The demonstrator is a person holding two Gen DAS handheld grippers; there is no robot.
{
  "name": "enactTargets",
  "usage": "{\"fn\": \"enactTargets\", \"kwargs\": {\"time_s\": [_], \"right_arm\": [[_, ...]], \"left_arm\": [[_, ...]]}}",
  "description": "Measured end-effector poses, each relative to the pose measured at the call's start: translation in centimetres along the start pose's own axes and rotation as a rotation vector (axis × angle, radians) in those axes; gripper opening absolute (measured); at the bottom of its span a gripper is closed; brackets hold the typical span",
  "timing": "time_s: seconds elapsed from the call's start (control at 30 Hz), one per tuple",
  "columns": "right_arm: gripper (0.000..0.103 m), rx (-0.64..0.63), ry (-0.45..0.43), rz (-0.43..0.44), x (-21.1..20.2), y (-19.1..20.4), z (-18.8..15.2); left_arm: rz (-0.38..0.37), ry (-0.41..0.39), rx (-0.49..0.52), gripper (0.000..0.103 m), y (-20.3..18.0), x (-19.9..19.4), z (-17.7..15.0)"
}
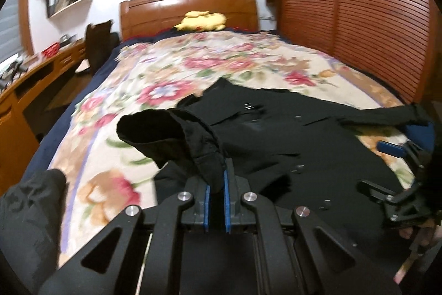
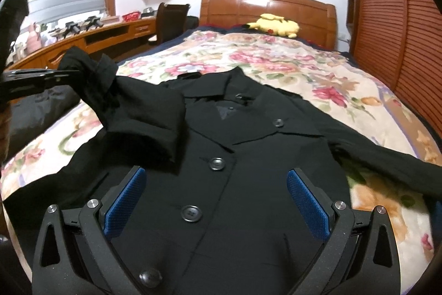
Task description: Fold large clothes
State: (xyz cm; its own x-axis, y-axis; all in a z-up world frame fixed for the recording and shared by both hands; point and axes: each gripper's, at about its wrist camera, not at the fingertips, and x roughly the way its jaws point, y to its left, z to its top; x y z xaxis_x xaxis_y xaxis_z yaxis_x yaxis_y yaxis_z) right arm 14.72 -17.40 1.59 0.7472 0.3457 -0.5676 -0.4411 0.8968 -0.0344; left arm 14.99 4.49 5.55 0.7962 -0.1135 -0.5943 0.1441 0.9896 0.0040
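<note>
A: Black coat (image 2: 221, 156) lies mid-frame on the floral bedspread (image 2: 276, 68), collar toward the headboard (image 2: 268, 7), long axis up-frame; bare quilt beyond

B: Left gripper (image 1: 216, 184) pinches the raised sleeve (image 1: 165, 134); right gripper (image 2: 216, 201) spread wide above the buttons

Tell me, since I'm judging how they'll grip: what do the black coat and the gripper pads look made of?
The black coat looks like a smooth matte woven fabric, perhaps wool blend or polyester; it drapes softly, with glossy plastic-looking buttons. The blue pads on the right gripper look like rubber or foam with a fine dimpled texture.
</note>
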Motion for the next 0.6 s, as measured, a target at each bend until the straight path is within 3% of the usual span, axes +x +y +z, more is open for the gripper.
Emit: {"fn": "enactTargets", "kwargs": {"time_s": [0.17, 0.33, 0.6], "right_arm": [[0.103, 0.033, -0.013, -0.019, -1.0, -1.8, 0.0], [0.103, 0.041, -0.007, -0.032, -1.1, -2.4, -0.4], [0.103, 0.014, 0.015, -0.045, -0.4, -1.5, -0.7]], "left_arm": [[-0.022, -0.019, 0.045, 0.003, -3.2, -0.7, 0.0], [-0.069, -0.007, 0.002, 0.010, -4.3, -0.3, -1.8], [-0.079, -0.030, 0.034, 0.040, -5.1, -1.5, -5.7]]}}
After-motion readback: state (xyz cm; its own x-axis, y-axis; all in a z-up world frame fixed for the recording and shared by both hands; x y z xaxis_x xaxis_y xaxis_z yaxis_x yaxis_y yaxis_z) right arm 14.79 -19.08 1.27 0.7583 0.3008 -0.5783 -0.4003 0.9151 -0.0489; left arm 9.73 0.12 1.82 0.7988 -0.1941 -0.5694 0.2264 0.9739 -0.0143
